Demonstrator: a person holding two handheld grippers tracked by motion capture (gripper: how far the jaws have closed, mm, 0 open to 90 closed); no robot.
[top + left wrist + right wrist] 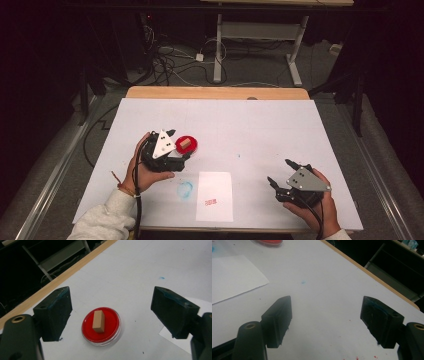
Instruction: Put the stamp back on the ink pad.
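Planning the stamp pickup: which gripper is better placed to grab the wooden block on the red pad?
Left. The left gripper is open, with the block between its jaws, just ahead. The right gripper is far off, past the paper.

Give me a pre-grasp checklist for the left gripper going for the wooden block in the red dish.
1. Left gripper open wide enough for the block: ok, both jaws stand well apart.
2. Wooden block lined up between the jaws: ok, roughly centred but farther off.
3. Block standing steady in the red dish: ok, it stands on end, slightly tilted in view.
4. Nothing beside the dish in the way: ok.
5. Right gripper clear of the path: ok, open, far to the right.
6. Paper sheet out of the way: ok, it lies nearer the person.
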